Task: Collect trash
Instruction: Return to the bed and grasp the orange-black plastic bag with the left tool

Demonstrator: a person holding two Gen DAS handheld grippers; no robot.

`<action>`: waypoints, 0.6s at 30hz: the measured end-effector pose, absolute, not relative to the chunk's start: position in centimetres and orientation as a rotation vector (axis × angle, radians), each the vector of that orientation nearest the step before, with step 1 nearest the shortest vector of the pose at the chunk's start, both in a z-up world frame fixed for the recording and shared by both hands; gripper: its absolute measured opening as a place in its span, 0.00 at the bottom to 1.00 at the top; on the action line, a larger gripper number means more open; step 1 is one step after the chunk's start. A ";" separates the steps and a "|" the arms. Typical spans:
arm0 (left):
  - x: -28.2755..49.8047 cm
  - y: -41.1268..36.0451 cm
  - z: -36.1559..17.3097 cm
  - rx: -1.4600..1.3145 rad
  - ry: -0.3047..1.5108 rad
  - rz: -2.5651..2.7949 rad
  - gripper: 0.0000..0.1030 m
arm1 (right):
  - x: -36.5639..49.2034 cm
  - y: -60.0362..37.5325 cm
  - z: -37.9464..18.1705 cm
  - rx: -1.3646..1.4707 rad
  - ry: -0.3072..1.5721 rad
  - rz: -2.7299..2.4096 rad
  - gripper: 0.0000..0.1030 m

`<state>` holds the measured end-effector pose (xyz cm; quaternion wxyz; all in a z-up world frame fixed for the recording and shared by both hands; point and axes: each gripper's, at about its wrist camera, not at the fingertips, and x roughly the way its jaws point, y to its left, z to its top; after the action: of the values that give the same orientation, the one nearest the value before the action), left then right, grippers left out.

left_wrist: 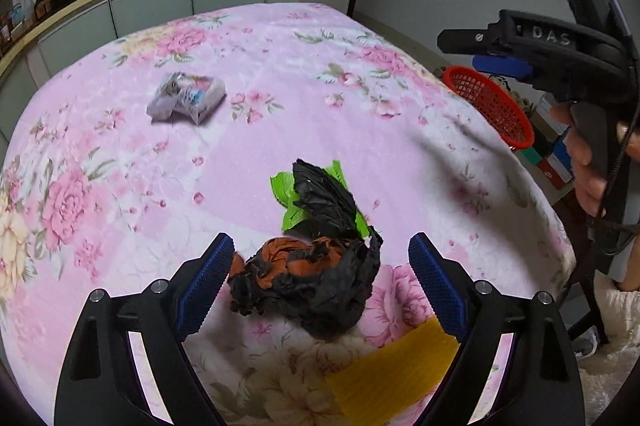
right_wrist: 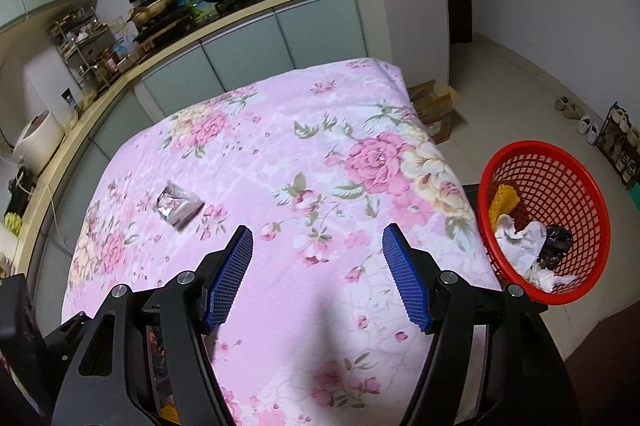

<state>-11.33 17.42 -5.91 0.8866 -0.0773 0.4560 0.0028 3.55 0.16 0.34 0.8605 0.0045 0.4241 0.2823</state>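
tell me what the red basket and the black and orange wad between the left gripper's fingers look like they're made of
Red basket: looks like moulded plastic, glossy, with a regular open mesh wall and a smooth rim. Black and orange wad: probably crumpled paper or thin film, matte, with sharp creases and torn edges; the pictures can't settle which. The left gripper stands open around it.

Both grippers [left_wrist: 322,258] [right_wrist: 318,254] are black with 2 blue textured pads [left_wrist: 434,280], silver screws.
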 end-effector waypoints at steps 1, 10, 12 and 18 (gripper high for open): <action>-11.3 17.6 -6.1 -0.166 0.950 0.011 0.83 | 3.5 0.3 0.3 0.008 0.892 0.594 0.63; -11.7 18.7 -6.7 -0.192 0.938 0.030 0.65 | 3.6 1.3 -0.4 -0.015 0.918 0.610 0.63; -12.0 19.0 -6.5 -0.202 0.930 0.023 0.59 | 3.5 1.6 -0.6 -0.022 0.924 0.620 0.63; -12.8 20.4 -6.0 -0.243 0.907 0.042 0.53 | 3.0 2.9 -1.3 -0.033 0.959 0.671 0.63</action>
<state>-12.78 20.43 -5.97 0.8916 -0.1170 0.4369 0.0200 2.99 2.87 -1.30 0.8336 -0.0158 0.4524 0.3166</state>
